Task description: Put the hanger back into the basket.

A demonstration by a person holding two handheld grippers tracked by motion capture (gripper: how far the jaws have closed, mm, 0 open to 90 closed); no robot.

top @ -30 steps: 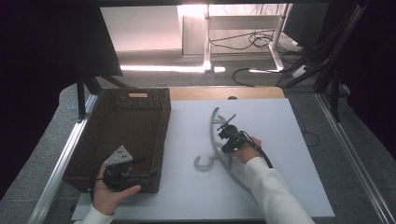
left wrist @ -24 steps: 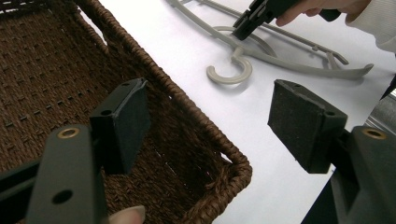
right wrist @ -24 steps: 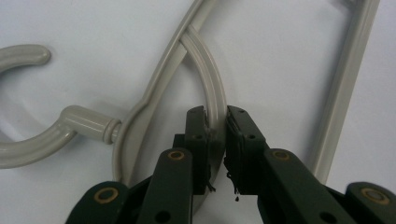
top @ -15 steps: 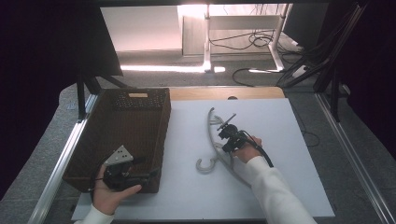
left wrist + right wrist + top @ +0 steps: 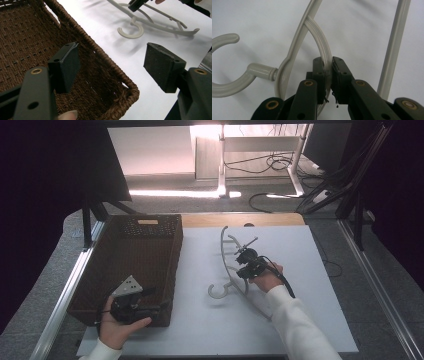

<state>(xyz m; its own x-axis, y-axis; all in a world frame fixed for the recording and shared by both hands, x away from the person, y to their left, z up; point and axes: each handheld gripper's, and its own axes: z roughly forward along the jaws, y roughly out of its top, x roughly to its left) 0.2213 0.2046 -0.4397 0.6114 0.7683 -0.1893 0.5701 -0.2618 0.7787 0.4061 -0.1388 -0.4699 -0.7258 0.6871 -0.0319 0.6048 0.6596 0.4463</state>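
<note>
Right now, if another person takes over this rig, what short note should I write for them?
Right tongs: shut on the inner curved bar of the plastic hanger, just closed there.
Left tongs: open, holding nothing, over the near corner of the wicker basket.
The hanger lies on the white table, right of the basket.
Done: hanger gripped.
Left: probably lift it and put it into the basket.

Cream plastic hanger [image 5: 231, 266] flat on white table [image 5: 310, 320]

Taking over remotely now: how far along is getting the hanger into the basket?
Done: the right gripper has closed on the hanger's inner curved rib. In hand: the hanger seems to lie on the white table, beside the basket. The left gripper waits open over the basket's corner. Left: probably lift, carry over, release.
</note>
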